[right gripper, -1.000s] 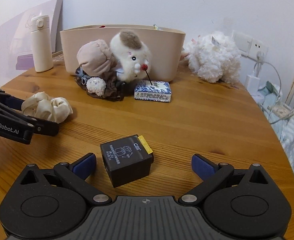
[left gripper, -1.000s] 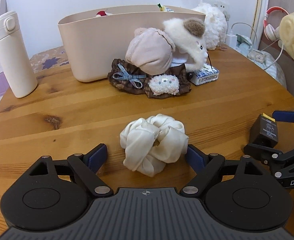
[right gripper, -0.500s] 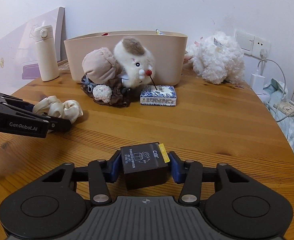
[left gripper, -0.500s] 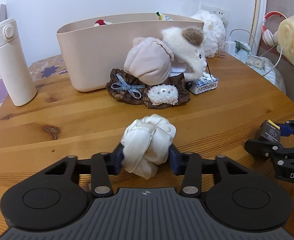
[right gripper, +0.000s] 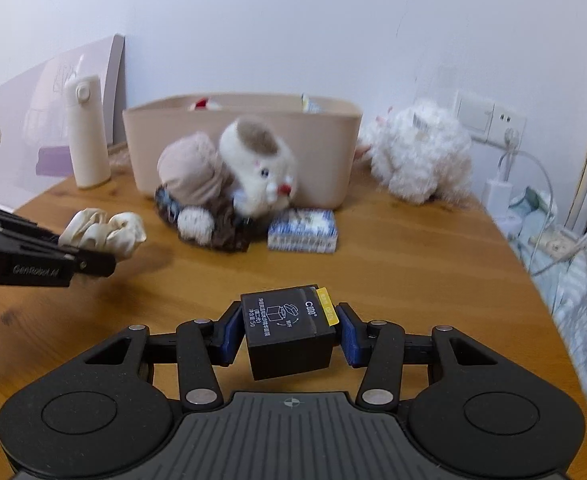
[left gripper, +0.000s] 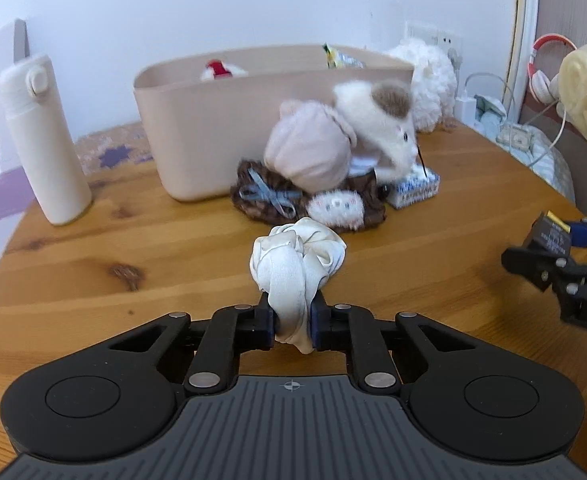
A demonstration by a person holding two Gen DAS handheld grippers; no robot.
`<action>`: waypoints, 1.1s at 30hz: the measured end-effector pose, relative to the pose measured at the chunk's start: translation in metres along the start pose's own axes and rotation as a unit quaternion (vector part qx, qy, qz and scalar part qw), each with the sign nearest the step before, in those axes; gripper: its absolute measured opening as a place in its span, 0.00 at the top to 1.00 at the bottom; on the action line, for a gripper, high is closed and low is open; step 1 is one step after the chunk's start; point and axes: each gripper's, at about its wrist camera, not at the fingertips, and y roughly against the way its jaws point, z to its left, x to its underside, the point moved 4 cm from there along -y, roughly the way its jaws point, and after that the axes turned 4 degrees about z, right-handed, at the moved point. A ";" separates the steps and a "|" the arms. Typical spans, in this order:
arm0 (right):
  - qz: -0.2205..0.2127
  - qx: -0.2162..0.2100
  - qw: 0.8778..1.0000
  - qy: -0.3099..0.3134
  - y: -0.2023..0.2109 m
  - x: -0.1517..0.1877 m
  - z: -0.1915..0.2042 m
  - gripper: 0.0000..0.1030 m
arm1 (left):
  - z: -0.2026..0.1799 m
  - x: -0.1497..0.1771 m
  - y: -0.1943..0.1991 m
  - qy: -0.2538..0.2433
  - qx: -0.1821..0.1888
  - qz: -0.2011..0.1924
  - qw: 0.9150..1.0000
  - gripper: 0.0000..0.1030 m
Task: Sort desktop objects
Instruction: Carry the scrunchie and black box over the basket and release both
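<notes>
My left gripper is shut on a cream satin scrunchie and holds it above the wooden table. My right gripper is shut on a small black box with a yellow tab, lifted off the table. The left gripper and scrunchie show at the left of the right wrist view. The right gripper with the box shows at the right of the left wrist view. A beige storage bin stands at the back with items inside.
A plush toy with a pink hat lies on a brown cloth in front of the bin, beside a blue-white packet. A cream bottle stands at the left. A white fluffy toy and cables sit at the right.
Both grippers closed, the left on the scrunchie and the right on the black box. Both then lifted their objects off the table.
</notes>
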 end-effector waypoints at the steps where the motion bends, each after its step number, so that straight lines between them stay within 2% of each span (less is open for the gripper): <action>1: -0.005 0.002 1.000 0.002 0.002 -0.005 -0.001 0.56 | 0.001 -0.003 0.004 -0.001 -0.003 -0.005 1.000 0.85; 5: -0.035 0.025 0.999 0.034 0.013 -0.031 -0.003 0.56 | 0.005 -0.017 0.018 -0.010 -0.023 -0.026 0.999 0.85; 11: -0.076 0.030 0.995 0.050 0.024 -0.068 -0.003 0.56 | 0.018 -0.045 0.043 -0.013 -0.042 -0.063 0.997 0.85; 18: -0.101 0.030 0.992 0.063 0.024 -0.105 0.001 0.56 | 0.037 -0.077 0.066 -0.009 -0.074 -0.100 0.992 0.85; 28: -0.108 0.018 0.993 0.048 -0.012 -0.162 -0.004 0.56 | 0.059 -0.124 0.049 0.023 -0.107 -0.118 0.987 0.85; 33: -0.099 0.028 0.993 0.054 -0.042 -0.186 -0.008 0.56 | 0.061 -0.154 0.031 0.017 -0.126 -0.128 0.984 0.85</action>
